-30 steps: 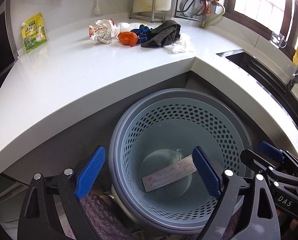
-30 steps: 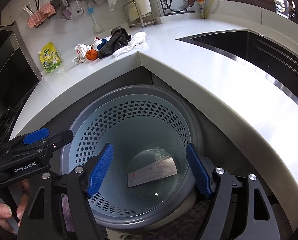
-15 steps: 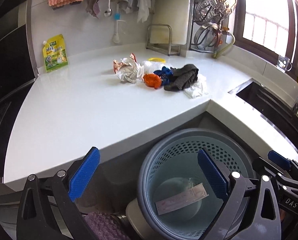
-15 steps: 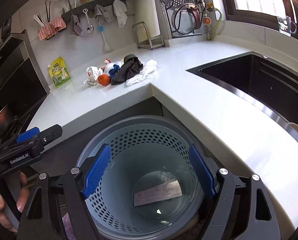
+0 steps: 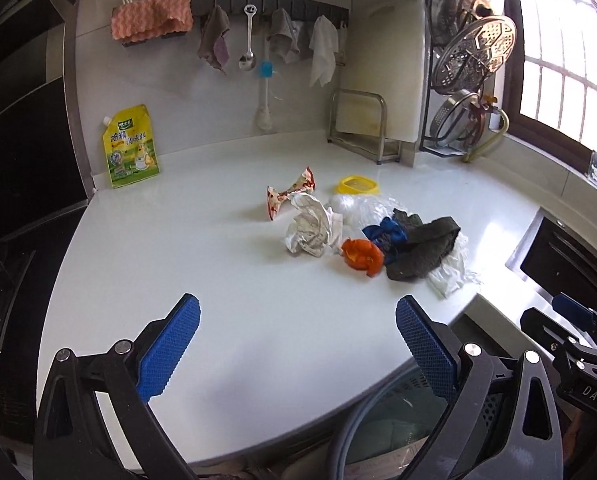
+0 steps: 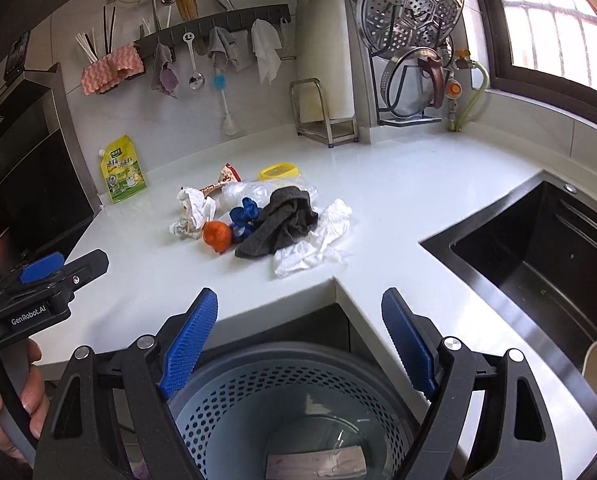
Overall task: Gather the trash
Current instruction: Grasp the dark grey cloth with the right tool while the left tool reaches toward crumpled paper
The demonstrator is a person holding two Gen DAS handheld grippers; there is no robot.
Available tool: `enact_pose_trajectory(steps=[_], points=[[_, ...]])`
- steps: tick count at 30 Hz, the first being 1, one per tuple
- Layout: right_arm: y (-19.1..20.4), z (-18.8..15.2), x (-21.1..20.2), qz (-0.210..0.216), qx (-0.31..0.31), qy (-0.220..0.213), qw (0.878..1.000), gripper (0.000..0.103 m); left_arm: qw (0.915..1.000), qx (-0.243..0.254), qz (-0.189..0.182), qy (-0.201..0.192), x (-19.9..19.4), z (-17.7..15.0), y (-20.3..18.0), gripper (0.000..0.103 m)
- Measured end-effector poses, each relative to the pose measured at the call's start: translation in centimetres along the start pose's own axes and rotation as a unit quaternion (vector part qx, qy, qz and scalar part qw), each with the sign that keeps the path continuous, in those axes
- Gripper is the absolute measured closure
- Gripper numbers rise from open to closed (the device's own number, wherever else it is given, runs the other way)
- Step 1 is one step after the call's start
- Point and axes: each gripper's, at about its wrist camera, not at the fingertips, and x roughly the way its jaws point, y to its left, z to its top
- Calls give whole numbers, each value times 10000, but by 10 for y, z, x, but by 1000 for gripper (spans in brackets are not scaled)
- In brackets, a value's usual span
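Both the left gripper (image 5: 296, 350) and right gripper (image 6: 298, 342) gape empty. One flat paper wrapper (image 6: 316, 466) lies in the perforated grey-blue plastic basket (image 6: 234, 396) (seven scraps clustered on the white countertop (image 5: 202, 264)).

trash sat in one loose cluster on the white counter (image 5: 202, 264): crumpled white paper (image 5: 312, 229), red-white wrapper (image 5: 288, 196) behind it, orange scrap (image 5: 361, 256) touching blue scrap (image 5: 386, 234), clear plastic (image 5: 362, 206). perforated grey-blue bin (image 6: 298, 392) stood below the counter edge, one flat pink-white packet (image 6: 316, 466) at its bottom.
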Motion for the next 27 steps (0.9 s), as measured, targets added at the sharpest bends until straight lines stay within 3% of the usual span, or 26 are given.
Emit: enact_pose_trajectory(steps=[7, 11, 15, 27], points=[[5, 34, 38, -4, -122, 5, 9999, 23, 9998, -114, 181, 63, 36, 20, 9, 6], [8, 47, 63, -299, -320, 48, 9990, 23, 9996, -123, 247, 113, 52, 27, 9, 6], [7, 57, 86, -207, -464, 158, 9986, 23, 9995, -133, 256, 159, 64, 30, 8, 6], [20, 67, 137, -240, -881, 591, 9941, 27, 9986, -167, 279, 424, 95, 38, 12, 6]])
